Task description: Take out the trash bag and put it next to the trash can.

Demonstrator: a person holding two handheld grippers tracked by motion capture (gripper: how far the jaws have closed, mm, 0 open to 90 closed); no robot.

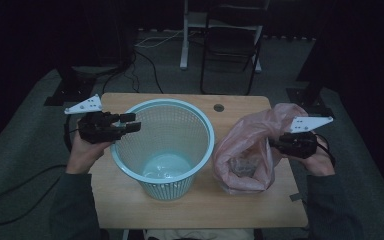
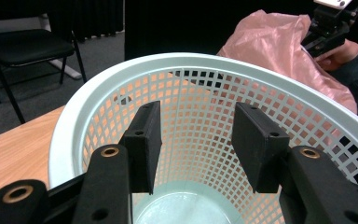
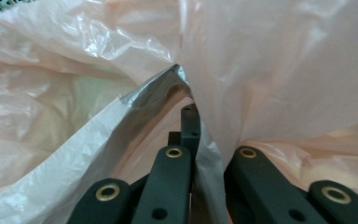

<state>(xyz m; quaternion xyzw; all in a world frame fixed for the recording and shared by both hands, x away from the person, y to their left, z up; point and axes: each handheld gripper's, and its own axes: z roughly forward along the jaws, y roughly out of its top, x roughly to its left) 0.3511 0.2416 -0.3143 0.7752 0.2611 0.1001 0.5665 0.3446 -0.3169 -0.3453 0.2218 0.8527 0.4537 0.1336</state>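
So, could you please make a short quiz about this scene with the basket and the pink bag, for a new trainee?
1. True or false: the right gripper is shut on the pink plastic bag.
2. What stands between the left gripper jaws?
A. the bag's edge
B. nothing; they stand open at the rim of the mint basket
C. a cable
3. Which side of the basket does the bag stand on, in the high view?

Key: 1 true. 2 B. 3 the right side.

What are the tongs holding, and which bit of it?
The right tongs pinch the pink plastic bag by a fold of its edge near the opening. The left tongs hold nothing; they stand open over the basket rim.
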